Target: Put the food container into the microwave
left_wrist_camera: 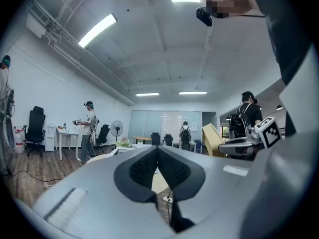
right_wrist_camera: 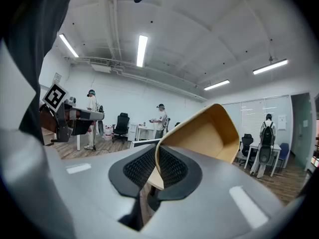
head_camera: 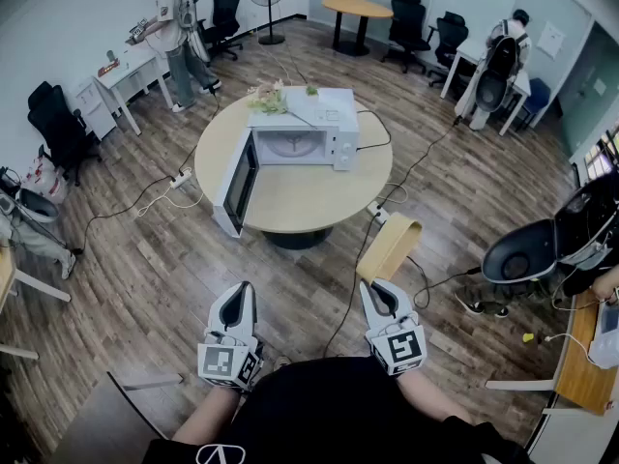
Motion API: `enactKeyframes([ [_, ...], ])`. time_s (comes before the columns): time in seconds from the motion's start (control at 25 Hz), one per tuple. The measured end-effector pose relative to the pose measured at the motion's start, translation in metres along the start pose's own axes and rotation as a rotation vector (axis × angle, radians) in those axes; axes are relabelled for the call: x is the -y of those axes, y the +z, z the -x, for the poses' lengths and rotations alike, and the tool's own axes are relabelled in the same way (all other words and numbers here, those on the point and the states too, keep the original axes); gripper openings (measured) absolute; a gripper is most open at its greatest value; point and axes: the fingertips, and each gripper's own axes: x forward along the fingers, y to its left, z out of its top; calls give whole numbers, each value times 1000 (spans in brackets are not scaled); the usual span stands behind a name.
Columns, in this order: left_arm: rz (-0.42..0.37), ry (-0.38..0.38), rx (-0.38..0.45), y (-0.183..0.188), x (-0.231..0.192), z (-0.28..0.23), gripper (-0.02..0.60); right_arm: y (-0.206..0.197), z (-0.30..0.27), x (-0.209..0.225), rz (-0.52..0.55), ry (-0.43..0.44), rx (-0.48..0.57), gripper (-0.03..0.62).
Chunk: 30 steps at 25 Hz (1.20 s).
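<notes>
both tools are held low before the body, side by side but apart, pointing forward. the left tool (head_camera: 237, 303) has its jaws pressed together with nothing between them. the right tool (head_camera: 379, 296) has its jaws closed on the wall of the food container (head_camera: 390, 245). the left forearm (head_camera: 208, 416) and right forearm (head_camera: 432, 399) are bare.

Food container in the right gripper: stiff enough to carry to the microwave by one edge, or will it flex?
Probably light: the food container looks empty. Its thin wall, pinched at one edge by the right gripper, may flex or swing.
</notes>
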Motion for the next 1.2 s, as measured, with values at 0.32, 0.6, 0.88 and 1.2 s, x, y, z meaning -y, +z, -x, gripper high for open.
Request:
enactKeyframes([
  [0.32, 0, 2, -6, -3, 8, -1, 0, -1, 1, -1, 1, 23, -1, 28],
  [0.6, -6, -11, -15, -5, 21, 0, 0, -2, 8, 2, -21, 45, 20, 28],
  [0.88, -18, 16, -22, -3, 31, -12, 0, -6, 4, 14, -8, 91, 21, 28],
  [1.2, -33, 80, -32, -7, 59, -30, 0, -22, -4, 44, -52, 165, 37, 28],
])
